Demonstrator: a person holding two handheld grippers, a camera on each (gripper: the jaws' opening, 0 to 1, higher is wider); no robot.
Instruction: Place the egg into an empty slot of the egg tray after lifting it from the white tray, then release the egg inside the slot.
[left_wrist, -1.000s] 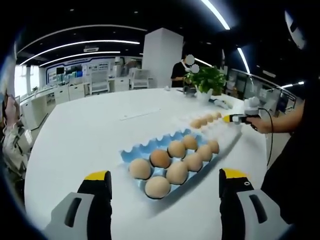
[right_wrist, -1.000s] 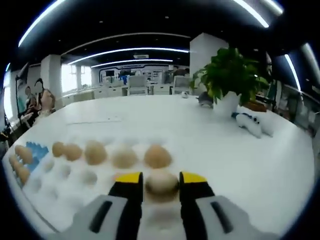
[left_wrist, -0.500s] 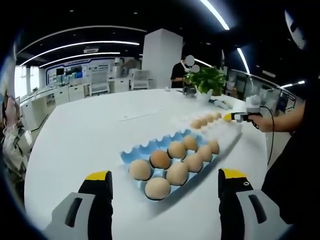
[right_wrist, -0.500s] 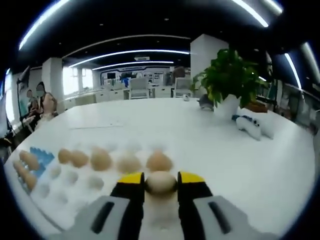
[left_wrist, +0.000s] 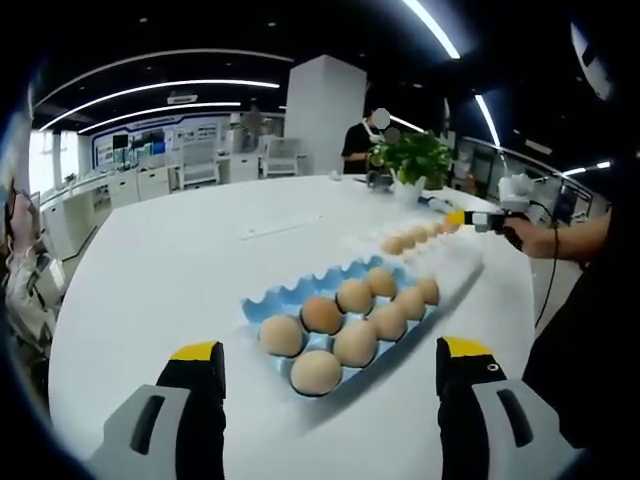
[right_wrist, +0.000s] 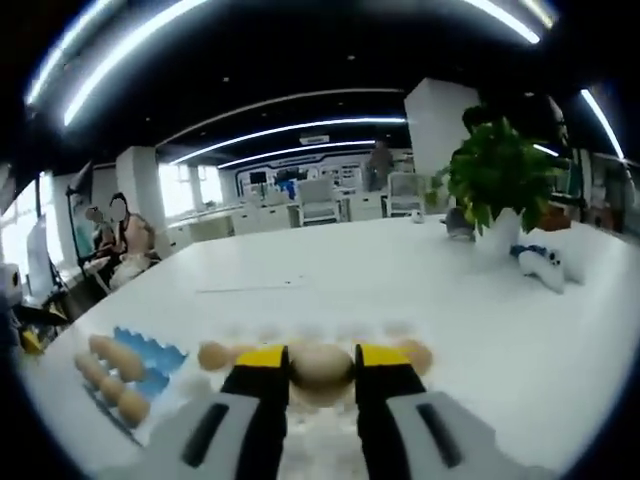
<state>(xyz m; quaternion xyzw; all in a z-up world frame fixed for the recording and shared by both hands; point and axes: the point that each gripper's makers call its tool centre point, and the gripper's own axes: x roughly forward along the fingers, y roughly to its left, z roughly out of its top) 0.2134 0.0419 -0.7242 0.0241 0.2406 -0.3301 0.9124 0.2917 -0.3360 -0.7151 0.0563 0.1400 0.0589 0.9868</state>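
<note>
An egg (right_wrist: 320, 365) is sitting clamped in the right gripper's (right_wrist: 321, 358) jaws above the white tray (right_wrist: 330, 440); the left gripper's (left_wrist: 325, 350) jaws are gaping wide near the blue egg tray (left_wrist: 268, 305).

Tan egg (right_wrist: 320, 364) clamped between jaws above white tray (right_wrist: 330, 450); blue egg tray (left_wrist: 300, 300) part-filled.

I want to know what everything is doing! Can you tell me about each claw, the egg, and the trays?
Right claw: shut on the egg.
Egg: pinched between the yellow tips, lifted above the white tray.
Left claw: open, holding nothing.
White tray: a row of eggs along one side.
Blue egg tray: eight eggs in it, empty slots along the far edge.
</note>
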